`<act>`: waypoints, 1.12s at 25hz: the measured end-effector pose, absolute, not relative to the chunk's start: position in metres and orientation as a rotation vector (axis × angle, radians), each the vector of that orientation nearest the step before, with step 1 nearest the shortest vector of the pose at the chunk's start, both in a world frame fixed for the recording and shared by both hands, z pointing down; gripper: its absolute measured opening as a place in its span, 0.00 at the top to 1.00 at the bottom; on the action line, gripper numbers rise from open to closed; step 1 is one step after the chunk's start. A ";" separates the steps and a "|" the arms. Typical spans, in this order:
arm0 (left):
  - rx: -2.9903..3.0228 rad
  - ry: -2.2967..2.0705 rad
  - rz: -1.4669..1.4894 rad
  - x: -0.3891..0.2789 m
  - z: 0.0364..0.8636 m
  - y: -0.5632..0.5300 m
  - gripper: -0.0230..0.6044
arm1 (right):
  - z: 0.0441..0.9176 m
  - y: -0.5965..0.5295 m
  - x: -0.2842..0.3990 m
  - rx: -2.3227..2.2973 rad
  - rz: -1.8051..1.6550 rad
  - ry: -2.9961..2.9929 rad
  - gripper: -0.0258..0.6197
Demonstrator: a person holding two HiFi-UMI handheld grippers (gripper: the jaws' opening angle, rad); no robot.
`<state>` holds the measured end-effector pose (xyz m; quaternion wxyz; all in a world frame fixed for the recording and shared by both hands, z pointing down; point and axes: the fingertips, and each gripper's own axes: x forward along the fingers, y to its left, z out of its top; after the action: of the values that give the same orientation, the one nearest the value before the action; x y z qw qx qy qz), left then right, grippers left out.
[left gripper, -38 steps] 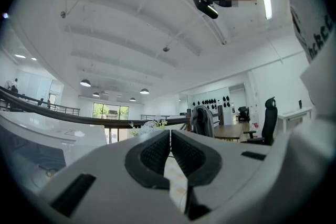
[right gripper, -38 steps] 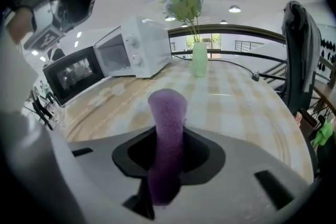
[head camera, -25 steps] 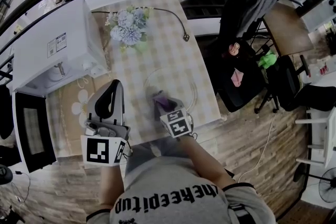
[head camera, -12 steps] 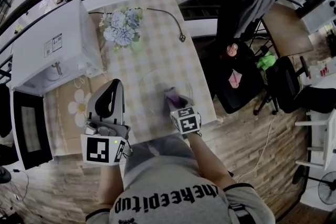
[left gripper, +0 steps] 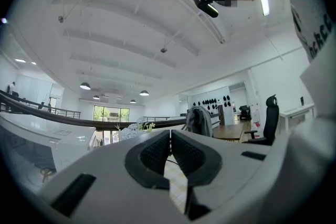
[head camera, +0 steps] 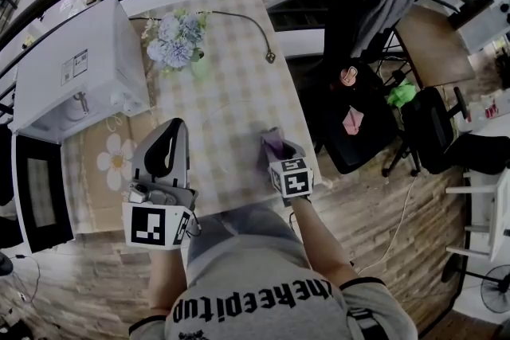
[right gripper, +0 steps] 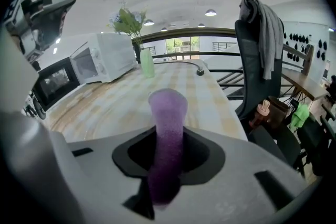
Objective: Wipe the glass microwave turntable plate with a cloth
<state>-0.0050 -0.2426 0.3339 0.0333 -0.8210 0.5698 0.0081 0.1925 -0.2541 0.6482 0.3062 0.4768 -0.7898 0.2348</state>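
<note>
At the table's [head camera: 213, 111] edge, a purple cloth [right gripper: 168, 113] is clamped in the right gripper [head camera: 274, 149]; the left gripper [left gripper: 170, 150] is closed, empty.

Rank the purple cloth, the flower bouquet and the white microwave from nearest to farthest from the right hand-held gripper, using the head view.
1. Purple cloth, clamped in the right hand-held gripper itself.
2. Flower bouquet, ahead and to the left.
3. White microwave, farthest left.

Left claw [left gripper: 170, 139] tilted upward, jaws together, empty, right claw [head camera: 277, 149] held low, clamped on purple cloth [right gripper: 168, 107]
</note>
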 end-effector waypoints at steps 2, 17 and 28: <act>-2.524 1.751 0.027 -0.002 0.334 -0.242 0.95 | 0.648 -0.256 0.205 1.288 0.628 -2.077 0.79; -2.497 1.814 0.022 -0.004 0.345 -0.237 0.95 | 0.630 -0.227 0.136 1.078 0.699 -2.247 0.79; -2.453 1.876 -0.017 -0.017 0.347 -0.235 0.95 | 0.640 -0.177 0.052 0.739 0.532 -2.332 0.79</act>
<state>-0.0171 -0.2345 0.3471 0.0268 -0.7941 0.6072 -0.0056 0.0519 -0.1768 0.6396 0.3137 0.2802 -0.8845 0.2020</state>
